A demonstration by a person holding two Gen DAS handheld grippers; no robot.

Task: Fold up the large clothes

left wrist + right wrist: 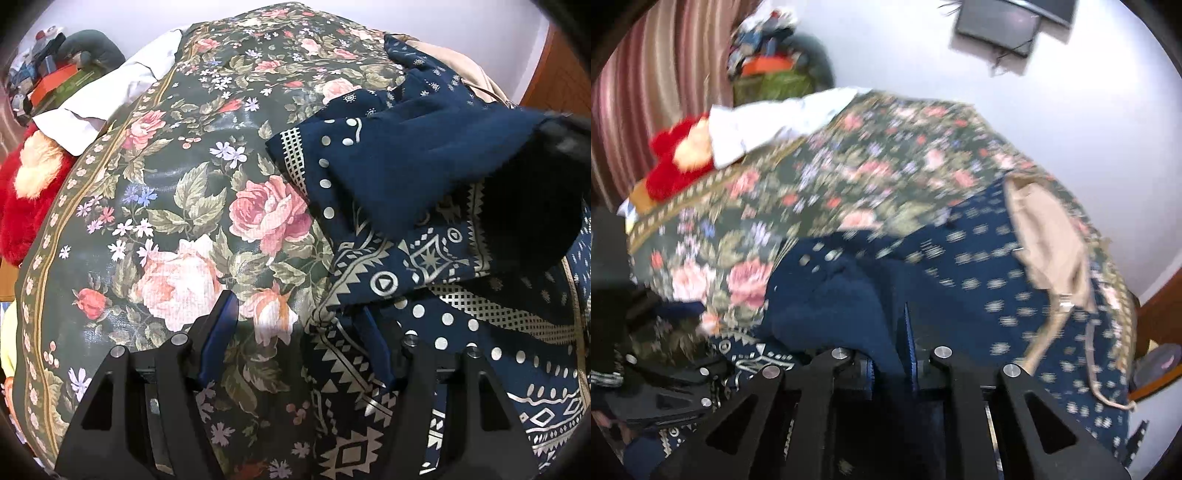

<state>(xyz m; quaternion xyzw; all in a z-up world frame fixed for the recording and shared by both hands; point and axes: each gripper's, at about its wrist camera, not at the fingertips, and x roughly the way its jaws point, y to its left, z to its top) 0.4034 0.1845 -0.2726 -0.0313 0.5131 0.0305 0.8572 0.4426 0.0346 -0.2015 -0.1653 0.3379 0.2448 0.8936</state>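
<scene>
A patterned garment (pixel 424 229) is lying on the right part of the flowered bedspread (pixel 192 192); a plush toy (pixel 33 199) and a pillow (pixel 110 96) are sitting along its left edge.

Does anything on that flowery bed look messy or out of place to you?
Yes. The navy patterned garment lies bunched and partly doubled over on the floral bedspread, not flat. A beige garment sits crumpled by its far edge, and a red plush toy and white cloth crowd the bed's side.
</scene>
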